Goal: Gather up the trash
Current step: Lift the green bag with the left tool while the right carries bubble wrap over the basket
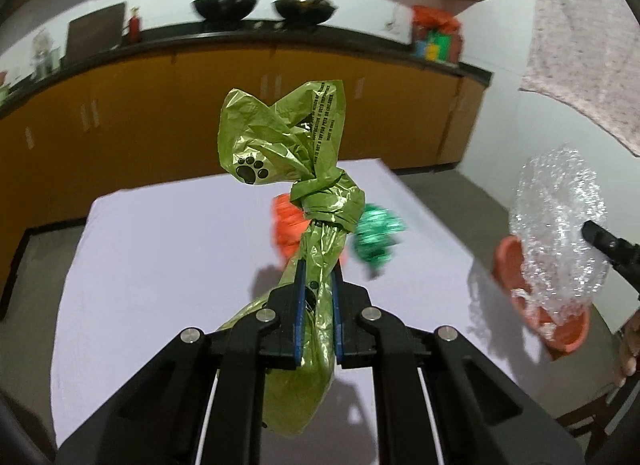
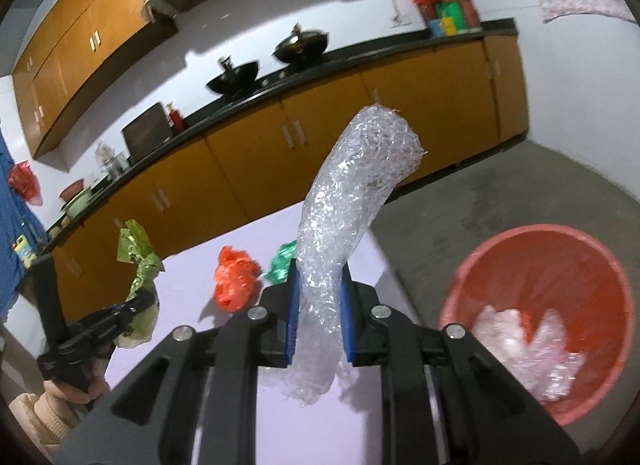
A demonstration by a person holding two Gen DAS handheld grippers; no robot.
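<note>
My left gripper (image 1: 318, 269) is shut on a knotted green plastic bag (image 1: 292, 145) with a paw print, held above the white table (image 1: 160, 249). It also shows in the right wrist view (image 2: 138, 261). My right gripper (image 2: 318, 269) is shut on a roll of clear bubble wrap (image 2: 352, 185), held above the table's right edge; it also shows in the left wrist view (image 1: 560, 225). A crumpled orange bag (image 2: 234, 283) and a green wrapper (image 2: 284, 261) lie on the table. A red bin (image 2: 560, 265) holding clear plastic scraps stands on the floor to the right.
Orange kitchen cabinets (image 1: 200, 113) with a black counter run behind the table, with two woks (image 1: 224, 5) on it. Grey floor (image 2: 500, 185) lies beyond the table's right edge. A patterned cloth (image 1: 580, 45) hangs at the upper right.
</note>
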